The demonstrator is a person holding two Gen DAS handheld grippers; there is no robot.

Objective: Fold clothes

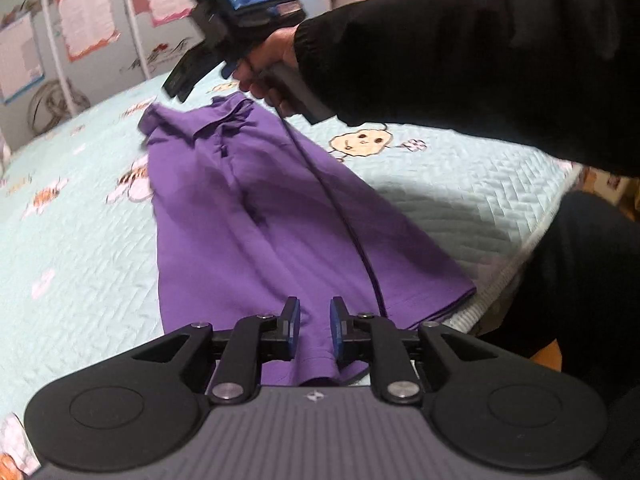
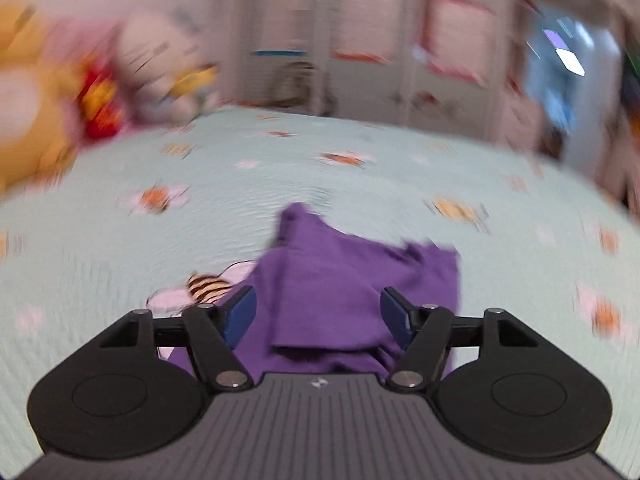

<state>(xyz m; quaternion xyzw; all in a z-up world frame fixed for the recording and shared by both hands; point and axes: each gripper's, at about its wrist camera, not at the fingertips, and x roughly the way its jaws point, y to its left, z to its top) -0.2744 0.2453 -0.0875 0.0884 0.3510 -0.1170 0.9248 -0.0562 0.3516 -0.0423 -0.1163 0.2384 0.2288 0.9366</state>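
A purple shirt point(image 1: 256, 216) lies lengthwise on the pale blue quilt point(image 1: 80, 248), collar at the far end and hem toward me. My left gripper point(image 1: 315, 320) hovers over the hem, its blue pads a narrow gap apart with cloth showing between them. A hand in a black sleeve point(image 1: 460, 48) holds my right gripper point(image 1: 176, 88) just above the collar. In the blurred right wrist view that gripper point(image 2: 318, 314) is wide open over the shirt's rumpled collar end point(image 2: 344, 276), with nothing gripped.
The right gripper's black cable point(image 1: 340, 216) runs across the shirt. The bed's edge point(image 1: 520, 264) is at the right, beside the person's dark-clothed leg point(image 1: 580, 280). Plush toys point(image 2: 60, 92) sit at the bed's far left. Cupboard doors with posters point(image 1: 88, 16) stand behind.
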